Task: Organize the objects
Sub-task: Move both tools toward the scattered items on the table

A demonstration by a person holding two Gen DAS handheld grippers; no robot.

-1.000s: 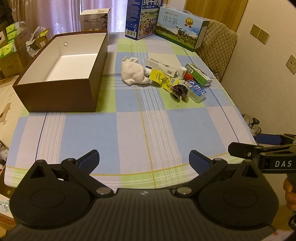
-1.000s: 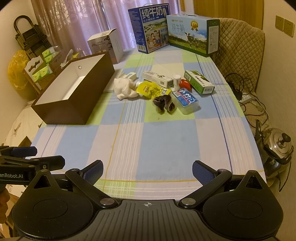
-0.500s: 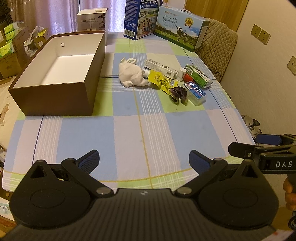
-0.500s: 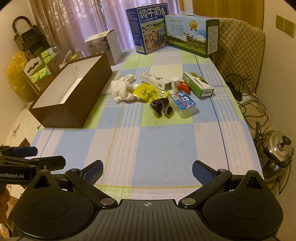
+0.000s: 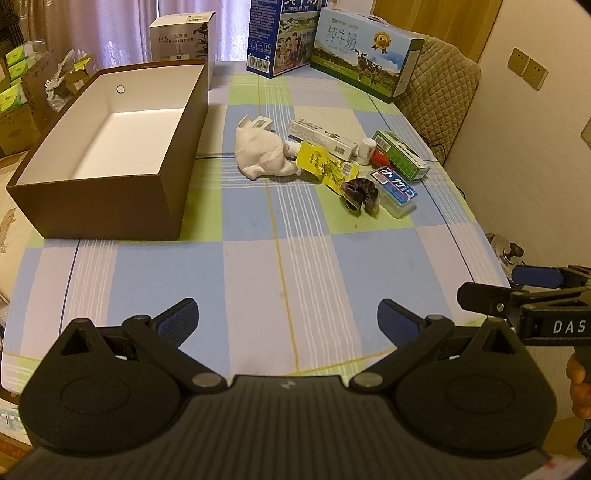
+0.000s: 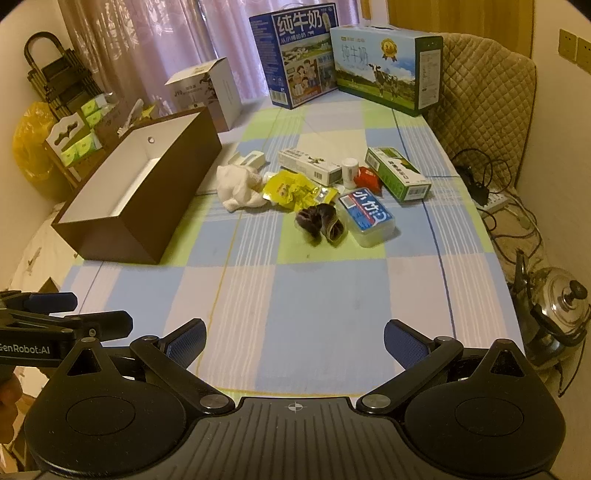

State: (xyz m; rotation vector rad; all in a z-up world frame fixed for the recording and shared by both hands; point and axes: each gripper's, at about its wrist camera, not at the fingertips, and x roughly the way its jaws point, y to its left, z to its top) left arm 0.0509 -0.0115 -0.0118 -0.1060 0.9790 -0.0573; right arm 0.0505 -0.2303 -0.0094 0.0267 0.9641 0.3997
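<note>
An empty brown box with a white inside stands on the left of the checked table. To its right lies a cluster: a white cloth, a yellow pouch, a dark scrunchie, a clear blue-labelled case, a green carton, a white carton, a small white bottle and a red item. My left gripper and right gripper are open and empty above the near table edge.
Two milk cartons and a white humidifier box stand at the table's far end. A padded chair is at the far right. A steel kettle and cables are on the floor to the right. Shelves with green boxes stand left.
Both grippers have moved forward over the table towards the box and cluster, which now look nearer. Both stay open.
</note>
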